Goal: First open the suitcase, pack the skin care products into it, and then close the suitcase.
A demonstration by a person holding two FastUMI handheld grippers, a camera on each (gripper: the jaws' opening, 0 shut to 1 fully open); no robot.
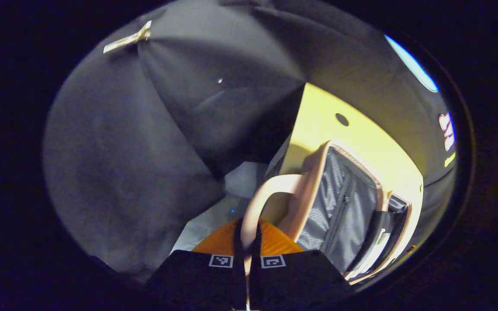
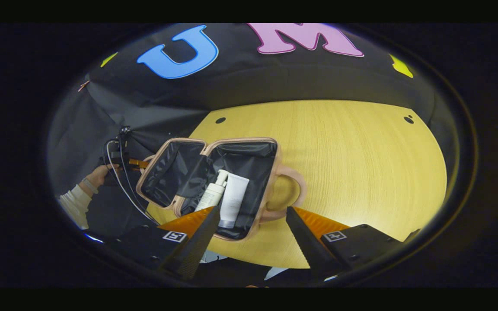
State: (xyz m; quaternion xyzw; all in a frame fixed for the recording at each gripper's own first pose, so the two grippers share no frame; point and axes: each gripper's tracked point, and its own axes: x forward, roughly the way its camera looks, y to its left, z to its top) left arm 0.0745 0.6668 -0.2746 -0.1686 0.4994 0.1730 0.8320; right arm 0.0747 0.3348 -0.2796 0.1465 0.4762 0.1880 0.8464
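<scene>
1. The suitcase (image 2: 208, 181) lies wide open on the worktop (image 2: 352, 164), near its left edge, with both halves spread flat and the dark lining up.
2. Two skin care products are already in the half nearer the right gripper (image 2: 251, 231): a pump bottle (image 2: 213, 194) and a white tube (image 2: 233, 196), side by side and touching, their long axes running from the hinge toward the near edge.
3. The right gripper hovers just short of that half, its jaws spread wide and empty. The tube's lower end sits just inside its left finger.
4. In the left gripper view, the left gripper (image 1: 245, 259) has its jaws closed onto the suitcase's pink handle (image 1: 263, 198), which rises straight out from between the fingers. The lid half (image 1: 344, 203) stands beyond it.
5. In the right gripper view, a hand (image 2: 97, 175) with a pale sleeve holds that gripper at the far side of the case.
6. My read: packing looks done and closing comes next. The lid has to swing over the hinge onto the products, and the left side is better placed.
7. The worktop to the right is bare pale wood, with the black cloth wall behind.
</scene>
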